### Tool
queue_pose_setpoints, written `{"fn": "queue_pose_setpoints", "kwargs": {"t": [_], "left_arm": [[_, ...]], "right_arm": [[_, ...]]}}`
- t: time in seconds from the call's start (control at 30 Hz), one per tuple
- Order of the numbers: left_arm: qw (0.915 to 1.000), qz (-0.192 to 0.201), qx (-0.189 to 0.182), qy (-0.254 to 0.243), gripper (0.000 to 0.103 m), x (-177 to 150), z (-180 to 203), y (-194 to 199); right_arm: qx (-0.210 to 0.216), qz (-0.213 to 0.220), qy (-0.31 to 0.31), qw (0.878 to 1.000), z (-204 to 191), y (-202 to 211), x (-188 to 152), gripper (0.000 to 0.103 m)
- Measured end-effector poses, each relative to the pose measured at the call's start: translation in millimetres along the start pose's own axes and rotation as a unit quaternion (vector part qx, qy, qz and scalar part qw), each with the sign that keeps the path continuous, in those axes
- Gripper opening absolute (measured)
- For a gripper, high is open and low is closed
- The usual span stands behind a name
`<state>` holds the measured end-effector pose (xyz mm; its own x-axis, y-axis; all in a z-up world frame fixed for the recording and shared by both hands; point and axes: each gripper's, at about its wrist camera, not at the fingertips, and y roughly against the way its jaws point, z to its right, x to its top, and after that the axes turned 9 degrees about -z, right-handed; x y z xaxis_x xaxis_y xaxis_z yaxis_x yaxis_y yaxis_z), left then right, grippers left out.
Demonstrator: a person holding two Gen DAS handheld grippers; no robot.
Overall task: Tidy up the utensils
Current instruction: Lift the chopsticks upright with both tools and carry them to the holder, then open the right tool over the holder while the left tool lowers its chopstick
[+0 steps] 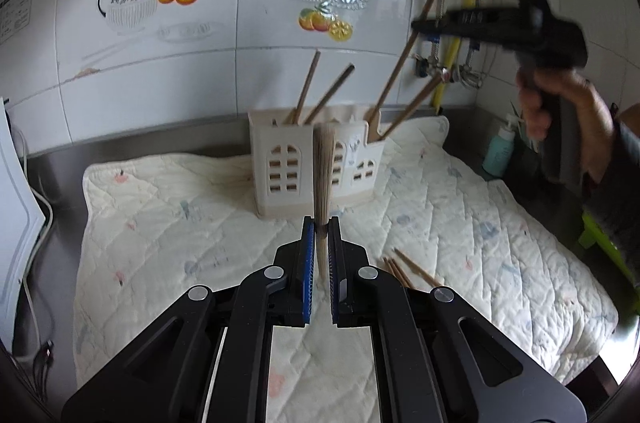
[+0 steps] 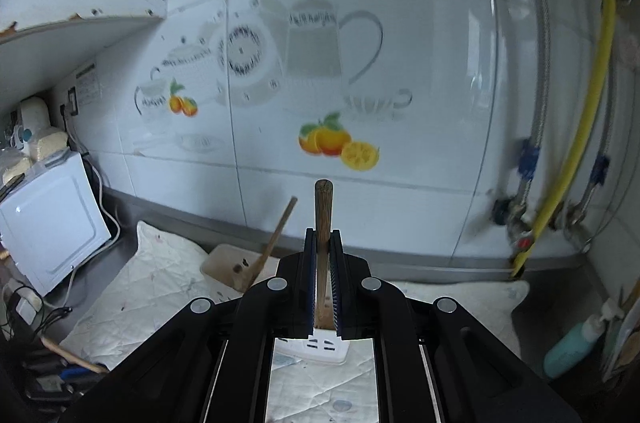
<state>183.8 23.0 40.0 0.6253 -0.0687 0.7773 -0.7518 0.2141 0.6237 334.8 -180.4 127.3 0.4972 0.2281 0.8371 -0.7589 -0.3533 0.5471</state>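
The left gripper [image 1: 321,223] is clamped on a chopstick [image 1: 323,175] pointing toward 12 o'clock, straight at the holder [image 1: 280,167] on the bench's quilted mat [image 1: 160,223]; the right gripper [image 2: 322,235], likewise pinching a chopstick [image 2: 323,211], hangs above the holder, probably nearer the drop.

1. Chopstick [image 1: 323,167] in left gripper [image 1: 321,223]: wood, matt, grainy.
2. Utensil holder [image 1: 316,163]: cream plastic, smooth, semi-matt.
3. Mat [image 1: 160,223]: quilted cloth, soft, matt.
4. Wall tiles [image 1: 200,71]: ceramic, v. glossy.
5. Gripper arms: black matt plastic; metal rivets.
6. Counter [image 1: 60,183]: brushed metal.
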Motion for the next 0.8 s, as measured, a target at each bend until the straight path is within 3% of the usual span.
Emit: {"fn": "queue_pose_setpoints", "kwargs": {"t": [0.33, 0.67, 0.8], "left_arm": [[0.9977, 0.061, 0.022, -0.018, 0.005, 69.8, -3.3, 14.7], [0.9892, 0.134, 0.050, -0.030, 0.005, 150.8, -1.9, 25.7], [0.9861, 0.156, 0.052, -0.023, 0.005, 175.9, -2.8, 17.2]], "right_arm": [[-0.008, -0.042, 0.008, 0.999, 2.0, -37.7, -13.7, 0.007], [-0.014, 0.013, 0.021, 1.000, 4.7, 4.2, -26.8, 0.032], [-0.015, 0.032, 0.040, 0.999, 0.4, 29.2, -47.9, 0.034]]}}
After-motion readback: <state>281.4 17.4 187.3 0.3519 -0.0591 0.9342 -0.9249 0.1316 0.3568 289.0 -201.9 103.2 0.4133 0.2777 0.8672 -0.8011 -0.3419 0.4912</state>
